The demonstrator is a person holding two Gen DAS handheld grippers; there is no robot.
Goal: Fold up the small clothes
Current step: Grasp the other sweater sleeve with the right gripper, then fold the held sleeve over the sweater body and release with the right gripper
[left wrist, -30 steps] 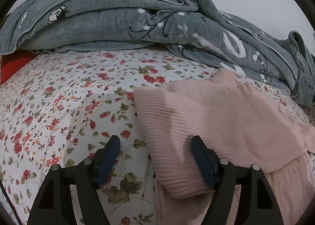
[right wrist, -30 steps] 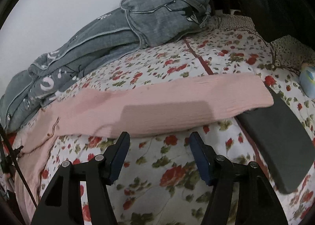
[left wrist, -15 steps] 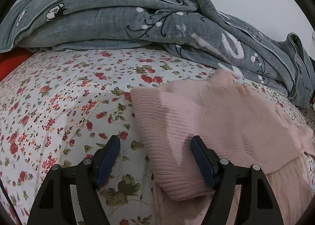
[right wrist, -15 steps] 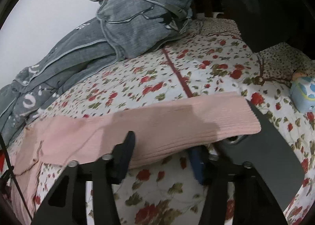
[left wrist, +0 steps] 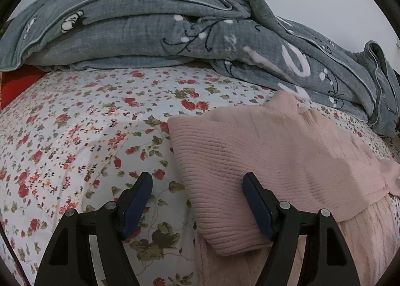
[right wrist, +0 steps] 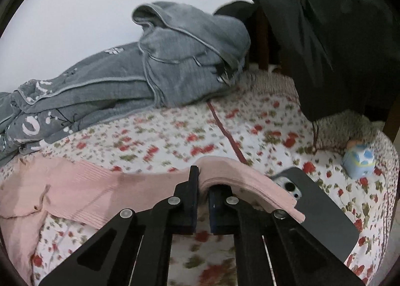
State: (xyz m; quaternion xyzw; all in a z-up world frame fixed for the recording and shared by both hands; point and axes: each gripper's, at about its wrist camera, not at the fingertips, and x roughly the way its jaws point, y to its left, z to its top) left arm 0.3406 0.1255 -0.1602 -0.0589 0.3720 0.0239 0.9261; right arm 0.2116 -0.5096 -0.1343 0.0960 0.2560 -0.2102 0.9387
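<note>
A pink ribbed sweater [left wrist: 275, 156] lies on the flowered bed sheet [left wrist: 82, 136], one sleeve folded over its body. My left gripper [left wrist: 197, 186] hovers open over the folded sleeve's left edge, nothing between its fingers. In the right wrist view the other pink sleeve [right wrist: 105, 186] stretches across the sheet. My right gripper [right wrist: 202, 181] is shut on the sleeve's cuff end [right wrist: 240, 173], which is lifted off the sheet and drapes over the fingers.
A rumpled grey quilt [left wrist: 175, 36] is heaped along the wall behind the sweater. A dark phone [right wrist: 322, 213] lies on the sheet right of the lifted cuff. A small blue toy [right wrist: 358, 161] and dark hanging clothes [right wrist: 337, 48] are at the right.
My right gripper moved onto the sleeve's cuff end, shut on it and lifted it off the sheet. The left gripper has stayed where it was, still open.
</note>
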